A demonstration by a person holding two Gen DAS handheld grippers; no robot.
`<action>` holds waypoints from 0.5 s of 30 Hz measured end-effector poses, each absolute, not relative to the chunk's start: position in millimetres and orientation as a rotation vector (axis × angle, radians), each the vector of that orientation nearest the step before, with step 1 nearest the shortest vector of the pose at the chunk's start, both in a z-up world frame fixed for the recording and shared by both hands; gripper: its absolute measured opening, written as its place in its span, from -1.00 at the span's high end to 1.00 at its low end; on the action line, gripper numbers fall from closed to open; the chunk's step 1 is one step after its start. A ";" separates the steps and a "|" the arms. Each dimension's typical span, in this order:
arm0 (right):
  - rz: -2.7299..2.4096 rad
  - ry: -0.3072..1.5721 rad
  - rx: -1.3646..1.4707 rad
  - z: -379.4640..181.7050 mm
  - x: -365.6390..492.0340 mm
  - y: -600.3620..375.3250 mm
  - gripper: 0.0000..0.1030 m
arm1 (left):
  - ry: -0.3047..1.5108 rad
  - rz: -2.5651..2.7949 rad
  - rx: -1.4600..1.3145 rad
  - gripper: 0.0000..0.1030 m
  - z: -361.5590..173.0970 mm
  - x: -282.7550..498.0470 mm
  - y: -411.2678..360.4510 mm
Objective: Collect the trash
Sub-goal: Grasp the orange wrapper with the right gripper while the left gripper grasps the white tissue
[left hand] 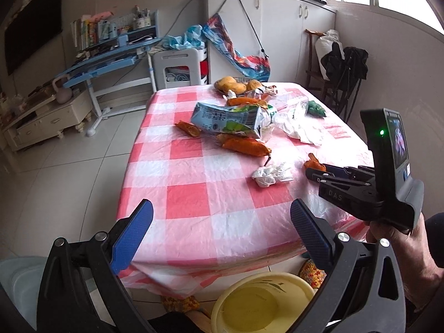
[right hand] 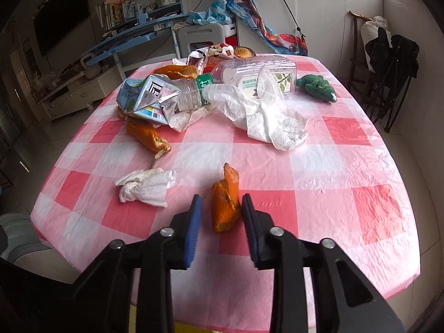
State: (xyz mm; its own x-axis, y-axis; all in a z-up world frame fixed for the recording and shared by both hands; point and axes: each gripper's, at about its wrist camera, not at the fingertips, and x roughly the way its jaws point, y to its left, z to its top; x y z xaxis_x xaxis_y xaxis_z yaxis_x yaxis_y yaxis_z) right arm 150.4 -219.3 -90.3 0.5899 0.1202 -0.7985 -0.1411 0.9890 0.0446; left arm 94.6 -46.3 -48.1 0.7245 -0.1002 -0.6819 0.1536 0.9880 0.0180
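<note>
Blue-padded fingers of the right gripper (right hand: 220, 208) stand partly apart around one orange peel piece (right hand: 225, 199) at lower centre of the right wrist view; whether they touch it is unclear. On the pink-and-white checked tablecloth (right hand: 333, 172) lie one crumpled white tissue (right hand: 145, 184), one flattened blue-grey carton (right hand: 144, 98), one clear plastic bottle (right hand: 194, 91), one spread white tissue sheet (right hand: 263, 116), and one green knitted toy (right hand: 317, 86).

Only the left wrist view shows the left gripper (left hand: 222, 216), fingers wide apart and empty, and one yellow plastic bucket (left hand: 260, 302) at bottom centre, below the table edge.
</note>
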 end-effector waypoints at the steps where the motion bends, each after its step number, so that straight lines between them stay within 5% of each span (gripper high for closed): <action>1: 0.165 0.927 0.014 -90.3 152.0 -223.7 0.61 | 0.755 -0.156 0.084 -0.85 -50.6 102.0 -52.8; 8: 0.170 0.872 0.147 -69.2 121.2 -262.1 0.62 | 0.821 -0.237 0.075 -0.85 -81.0 158.1 -91.2; 10: 0.169 0.872 0.185 -67.2 113.7 -273.3 0.62 | 0.831 -0.238 0.064 -0.71 -89.5 170.6 -100.0; 15: 0.183 0.877 0.283 -68.2 103.8 -289.6 0.62 | 0.925 -0.287 0.020 0.48 -113.0 194.5 -109.3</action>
